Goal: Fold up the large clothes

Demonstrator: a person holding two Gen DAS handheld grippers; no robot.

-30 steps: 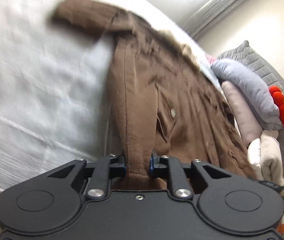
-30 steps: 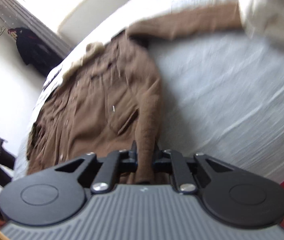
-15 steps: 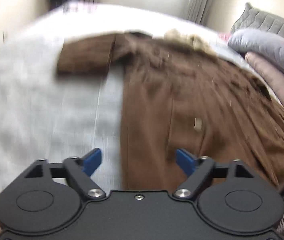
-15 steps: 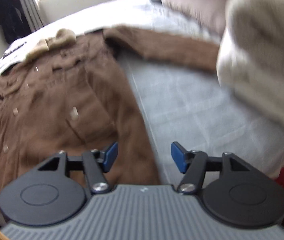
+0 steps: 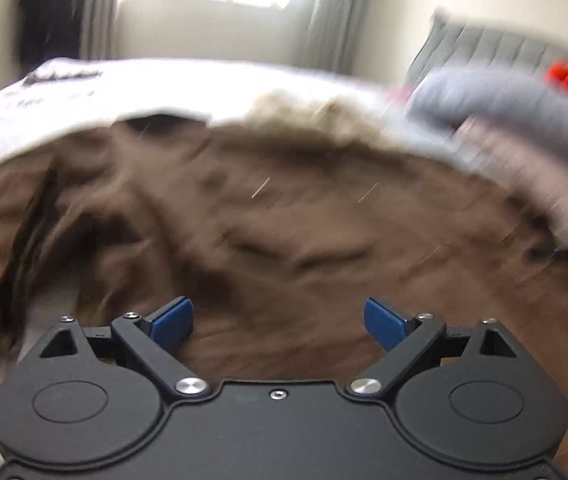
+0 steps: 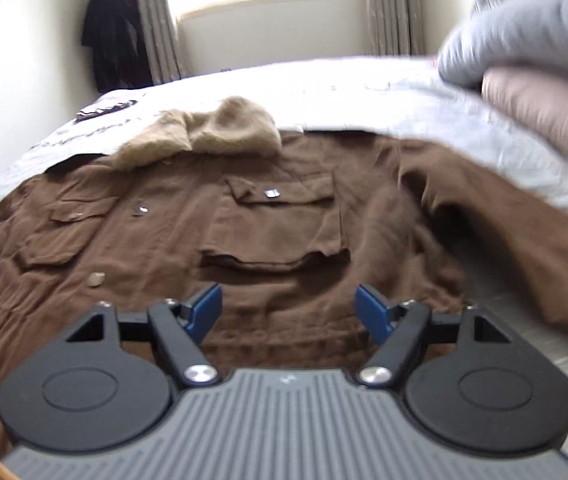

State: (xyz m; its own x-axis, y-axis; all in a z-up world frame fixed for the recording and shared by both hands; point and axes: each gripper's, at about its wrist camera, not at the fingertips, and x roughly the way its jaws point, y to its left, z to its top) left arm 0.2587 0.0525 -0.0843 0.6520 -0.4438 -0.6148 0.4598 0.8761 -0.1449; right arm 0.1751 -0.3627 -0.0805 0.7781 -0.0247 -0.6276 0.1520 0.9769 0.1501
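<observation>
A second ago both tongs pinched the brown jacket (image 6: 275, 220); now left tongs (image 5: 277, 318) and right tongs (image 6: 288, 308) are opening wide, holding nothing.

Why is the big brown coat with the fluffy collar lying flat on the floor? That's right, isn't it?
Not quite. The brown coat with the fluffy collar is lying spread out flat, but on the bed, on its pale sheet, not on the floor. The right wrist view shows this most clearly.
</observation>
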